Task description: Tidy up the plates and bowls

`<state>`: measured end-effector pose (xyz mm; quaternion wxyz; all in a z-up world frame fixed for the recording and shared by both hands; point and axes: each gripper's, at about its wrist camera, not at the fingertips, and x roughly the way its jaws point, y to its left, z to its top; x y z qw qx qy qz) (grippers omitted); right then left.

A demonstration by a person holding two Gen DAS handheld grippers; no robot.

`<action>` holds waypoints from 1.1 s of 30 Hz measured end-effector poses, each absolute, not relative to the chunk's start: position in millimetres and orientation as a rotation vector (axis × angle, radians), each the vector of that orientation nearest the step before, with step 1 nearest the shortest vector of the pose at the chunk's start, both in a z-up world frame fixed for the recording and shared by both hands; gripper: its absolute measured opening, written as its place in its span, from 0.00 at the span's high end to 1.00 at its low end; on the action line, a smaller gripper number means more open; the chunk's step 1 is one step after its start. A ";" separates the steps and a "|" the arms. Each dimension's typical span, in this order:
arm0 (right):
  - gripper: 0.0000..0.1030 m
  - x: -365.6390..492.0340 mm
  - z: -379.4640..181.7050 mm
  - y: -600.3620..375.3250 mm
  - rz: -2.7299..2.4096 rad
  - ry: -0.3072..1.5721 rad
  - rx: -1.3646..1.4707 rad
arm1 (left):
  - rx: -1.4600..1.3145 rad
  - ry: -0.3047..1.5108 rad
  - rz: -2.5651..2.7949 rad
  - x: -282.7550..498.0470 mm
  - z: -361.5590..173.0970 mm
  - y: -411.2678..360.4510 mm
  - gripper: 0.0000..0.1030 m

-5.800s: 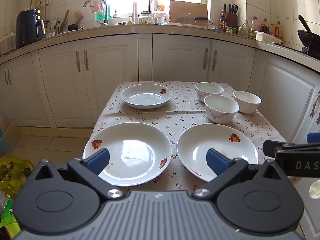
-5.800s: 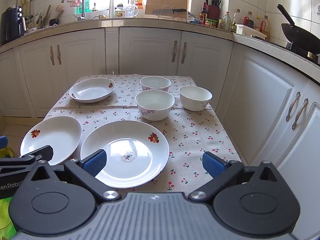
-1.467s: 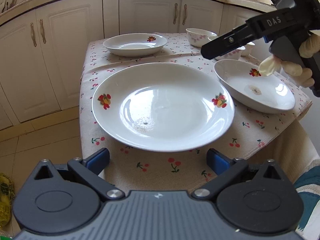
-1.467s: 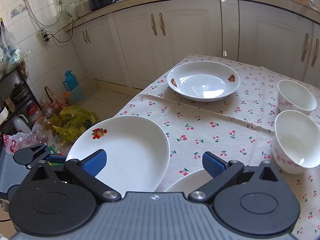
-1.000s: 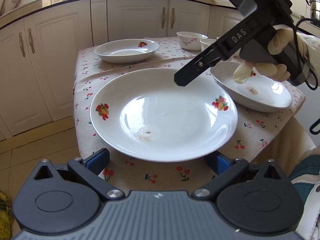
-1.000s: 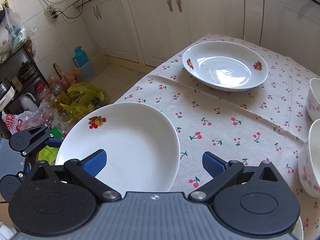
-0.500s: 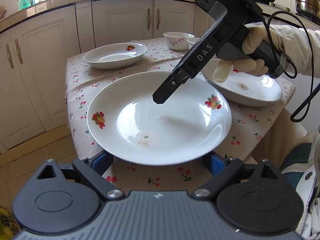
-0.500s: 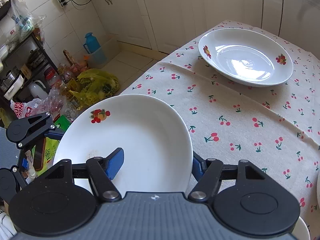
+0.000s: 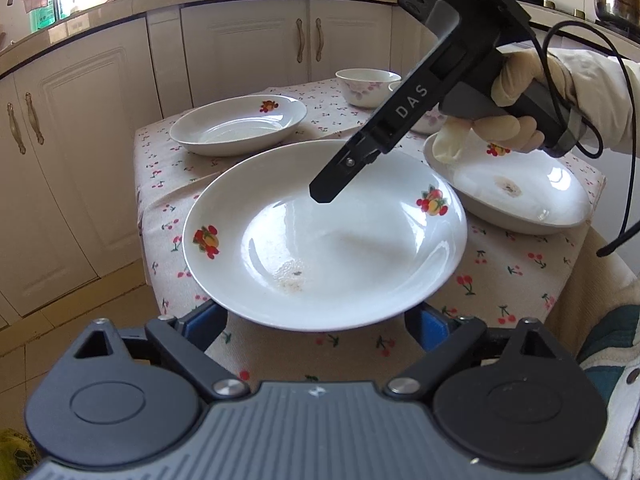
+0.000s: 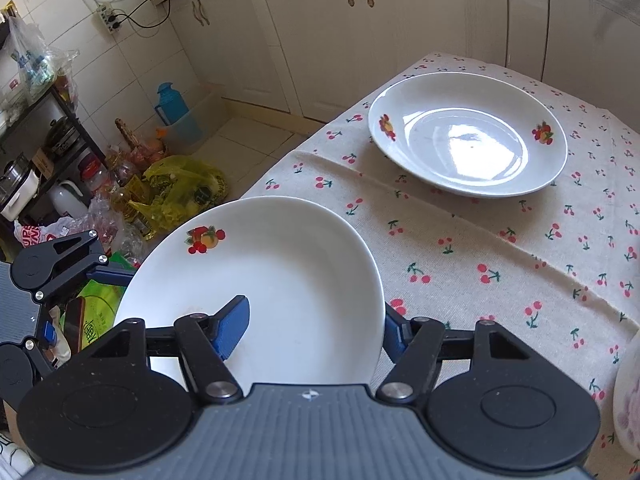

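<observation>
L fingers (image 9: 204, 322): under the near rim of the plate (image 9: 328, 240), one each side. They have just been closing, w/ the plate's near edge over the gap. Pads are hidden by the rim, so can't tell if they press.
Plate: at the desk (image 9: 520, 280) front-left corner, near edge out past the cloth & over the floor. Some crumbs in the well.
R fingers (image 10: 234, 326): clenched on that plate's rim, one pad on the inside face, the other outside the edge. My gloved hand (image 9: 516, 120) works the handle.
2nd plate (image 9: 516, 196): just to the right, on the desk, a stain in the middle. Prob. the stack base.
Far plate (image 9: 240, 128) & bowl (image 9: 368, 86): well back, out of the way.
Step in hand: judge it as lift & carry to stack.
How to do it well: keep the R clamp firm, since glazed china slips. Use L as support from below. Hold it level so crumbs stay put. Clear the 2nd plate's rim before crossing, centre over it, lower gently, no sliding. Let go only once it's seated.
Risk: a slip here drops it to the floor.
</observation>
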<state>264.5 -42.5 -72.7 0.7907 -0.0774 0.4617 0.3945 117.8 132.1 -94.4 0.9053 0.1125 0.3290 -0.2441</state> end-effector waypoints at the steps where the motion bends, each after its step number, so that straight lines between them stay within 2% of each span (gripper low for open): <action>1: 0.29 268.3 -72.0 -43.8 0.840 0.991 -0.161 | 0.236 0.677 -0.506 123.0 -94.3 130.6 0.08; 22: 0.29 300.1 -79.7 -59.2 0.751 0.987 -0.150 | 0.256 0.662 -0.539 156.0 -99.8 118.9 0.08; 27: 0.19 296.6 -78.5 -57.0 0.755 0.985 -0.164 | 0.243 0.657 -0.541 155.4 -100.2 118.7 0.07; 29: 0.06 294.3 -74.6 -55.8 0.752 0.970 -0.178 | 0.246 0.654 -0.532 154.1 -98.9 118.6 0.06; 33: 0.01 284.1 -59.0 -61.1 0.748 0.922 -0.195 | 0.252 0.631 -0.498 142.6 -91.5 120.0 0.04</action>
